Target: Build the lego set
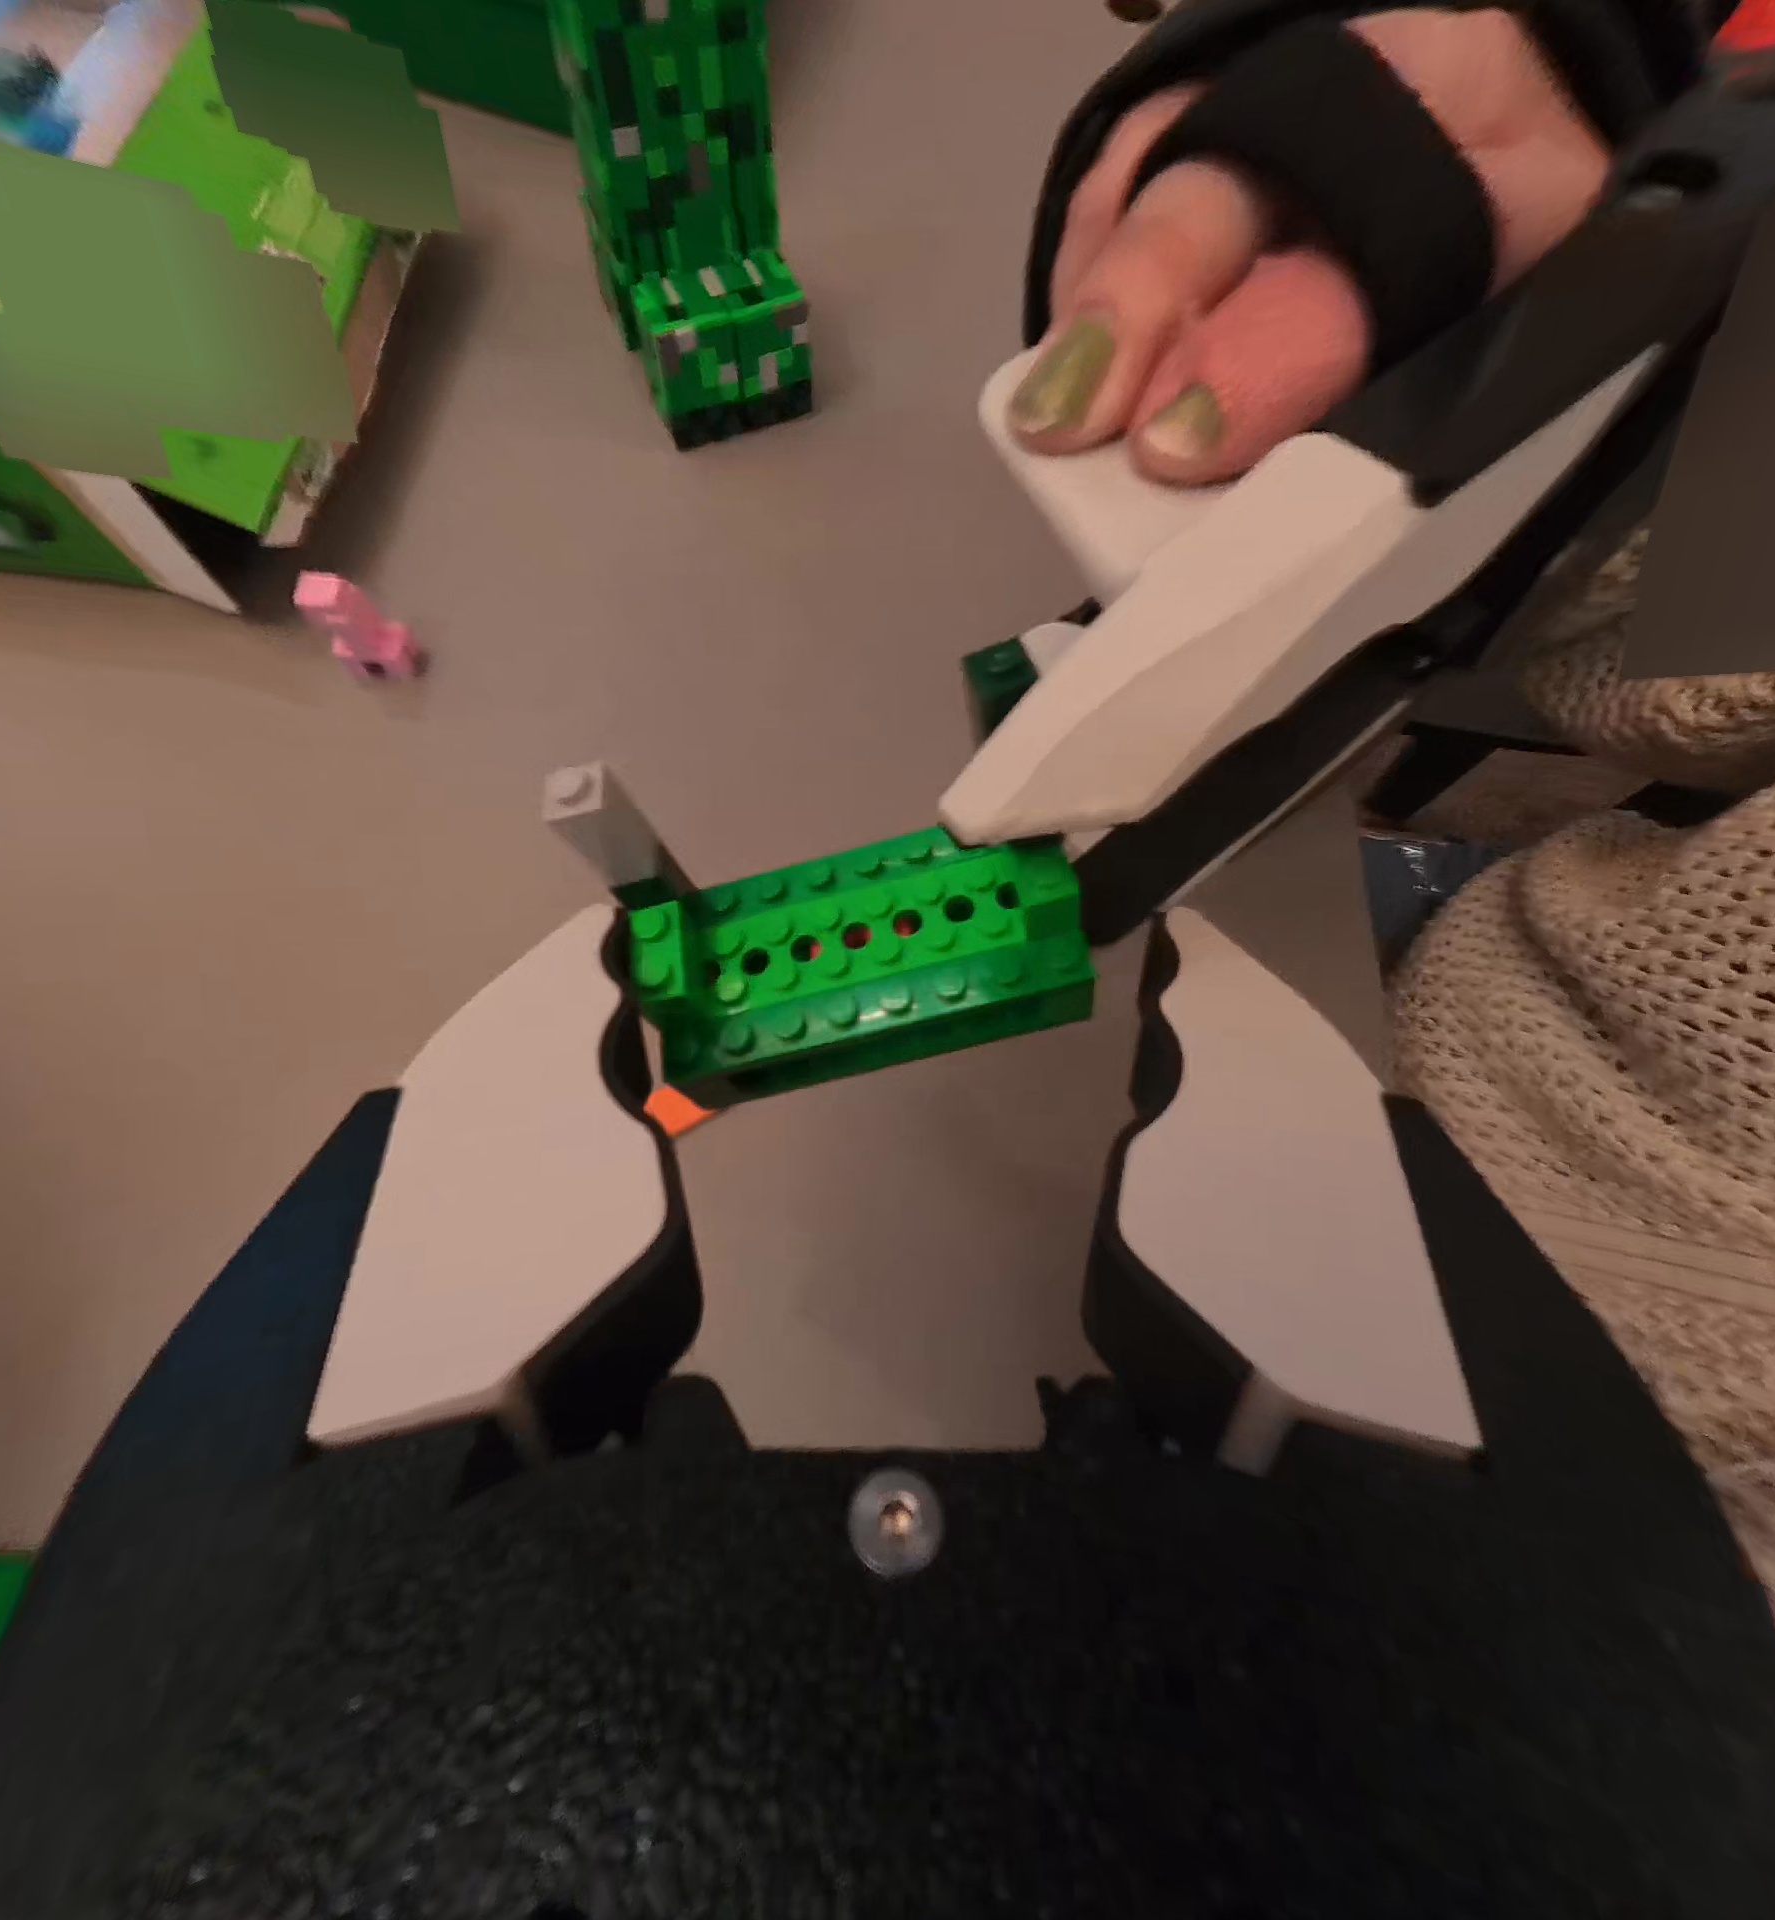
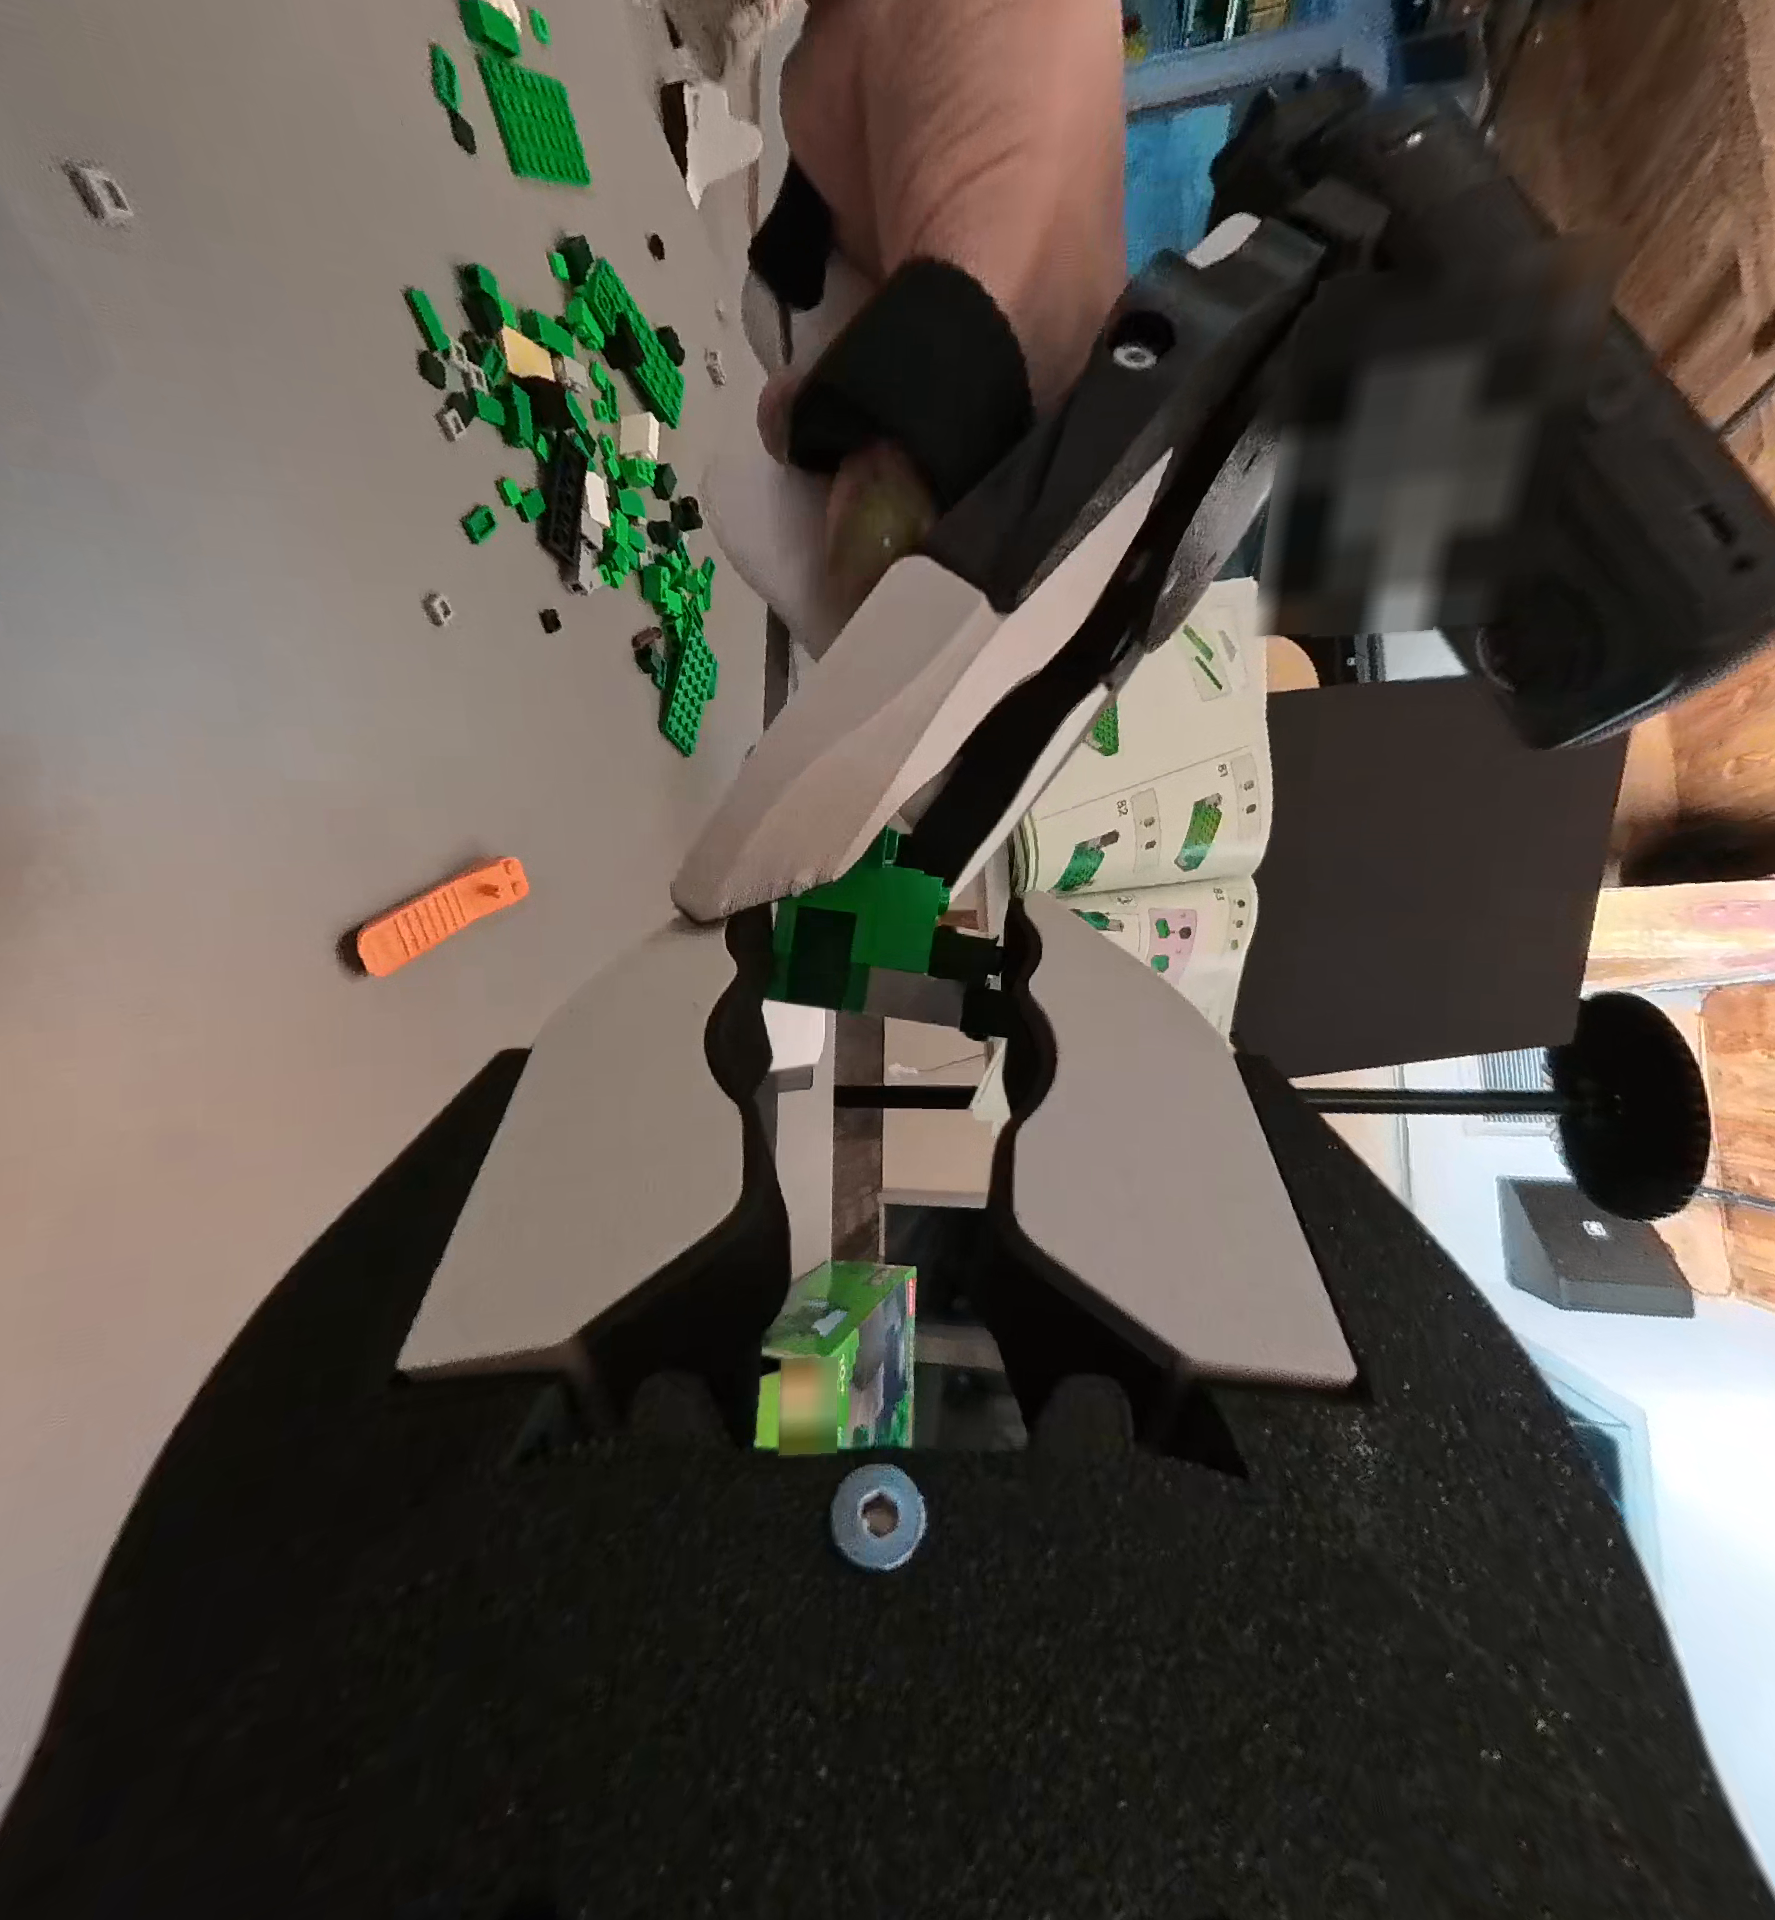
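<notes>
Left wrist view: right gripper is clamping the light, rigid green block beside the half-open, empty left gripper, which is flanking its ends.

In the left wrist view, the brick assembly sat at centre frame between the left gripper's fingers, touching the left one, with the right gripper reaching in from the upper right onto its far end. A built figure stood at upper centre, a box at upper left, a small animal figure below the box. In the right wrist view, loose bricks lay at upper left, a brick separator at mid left, and an instruction booklet right of centre.
</notes>
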Demonstrator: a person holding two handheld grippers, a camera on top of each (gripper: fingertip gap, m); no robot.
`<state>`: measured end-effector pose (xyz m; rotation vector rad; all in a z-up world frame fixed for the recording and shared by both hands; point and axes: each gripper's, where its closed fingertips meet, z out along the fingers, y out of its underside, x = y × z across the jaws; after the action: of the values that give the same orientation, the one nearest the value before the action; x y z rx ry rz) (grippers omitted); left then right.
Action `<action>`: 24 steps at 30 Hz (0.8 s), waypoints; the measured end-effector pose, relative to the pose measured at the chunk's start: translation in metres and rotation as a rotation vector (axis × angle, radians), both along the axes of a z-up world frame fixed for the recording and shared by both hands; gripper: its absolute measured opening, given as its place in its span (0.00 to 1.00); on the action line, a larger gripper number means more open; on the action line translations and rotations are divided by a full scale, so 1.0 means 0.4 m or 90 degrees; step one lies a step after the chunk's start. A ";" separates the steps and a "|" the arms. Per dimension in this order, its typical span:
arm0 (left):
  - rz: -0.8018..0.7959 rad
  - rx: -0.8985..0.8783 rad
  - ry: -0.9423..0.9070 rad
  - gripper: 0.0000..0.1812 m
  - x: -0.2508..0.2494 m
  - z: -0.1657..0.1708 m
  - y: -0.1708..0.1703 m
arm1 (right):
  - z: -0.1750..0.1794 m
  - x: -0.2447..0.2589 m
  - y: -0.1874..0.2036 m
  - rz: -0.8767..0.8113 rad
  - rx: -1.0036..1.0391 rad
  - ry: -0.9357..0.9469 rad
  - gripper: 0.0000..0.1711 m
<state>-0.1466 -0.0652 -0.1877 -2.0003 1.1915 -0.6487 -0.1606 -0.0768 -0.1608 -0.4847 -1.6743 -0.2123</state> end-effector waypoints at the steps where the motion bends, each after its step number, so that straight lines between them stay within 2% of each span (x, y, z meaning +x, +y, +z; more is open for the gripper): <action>1: 0.005 0.008 0.002 0.50 0.001 0.000 0.001 | 0.000 0.002 -0.001 0.005 0.004 -0.003 0.25; 10: -0.007 0.013 0.020 0.49 0.009 -0.015 -0.007 | -0.027 0.007 -0.010 0.000 -0.004 -0.075 0.25; 20: -0.004 -0.009 0.020 0.49 0.011 -0.046 -0.005 | -0.055 0.011 -0.006 0.002 0.000 -0.077 0.24; 24: 0.011 -0.002 0.001 0.48 0.002 -0.057 0.004 | -0.064 0.009 0.003 0.016 -0.024 -0.022 0.25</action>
<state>-0.1457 -0.0636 -0.2105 -2.0115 1.1734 -0.6400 -0.1572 -0.0755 -0.1866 -0.4896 -1.7196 -0.1716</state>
